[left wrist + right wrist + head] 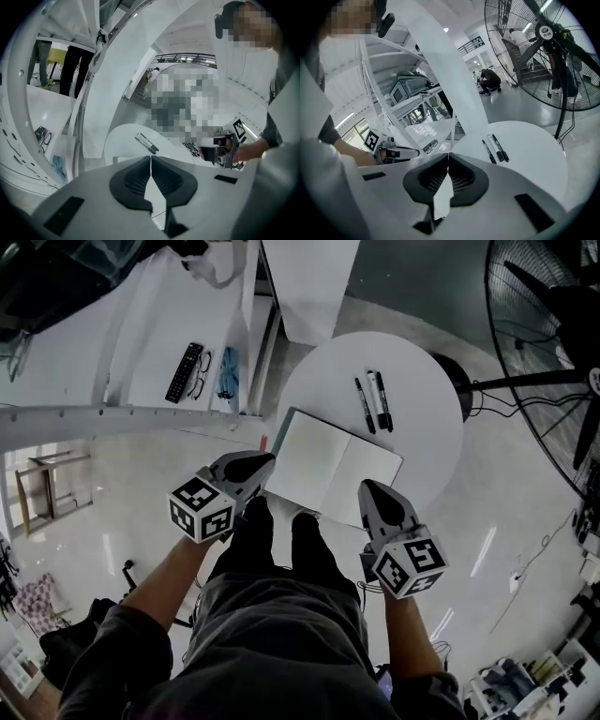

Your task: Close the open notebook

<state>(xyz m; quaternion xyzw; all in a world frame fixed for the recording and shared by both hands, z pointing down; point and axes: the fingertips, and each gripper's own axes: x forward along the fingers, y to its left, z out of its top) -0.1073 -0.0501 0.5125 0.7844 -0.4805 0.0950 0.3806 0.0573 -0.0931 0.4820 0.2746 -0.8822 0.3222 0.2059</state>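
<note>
White round table (pixel 427 418), open notebook (pixel 333 463), left tool (pixel 266 461) and right tool (pixel 368 487) clenched empty at its near edge

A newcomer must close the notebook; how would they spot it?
Start at the round white table beside the large black floor fan. At its edge lies the open notebook with blank white pages, broad and flat, unlike the three slim dark pens beyond it.
</note>
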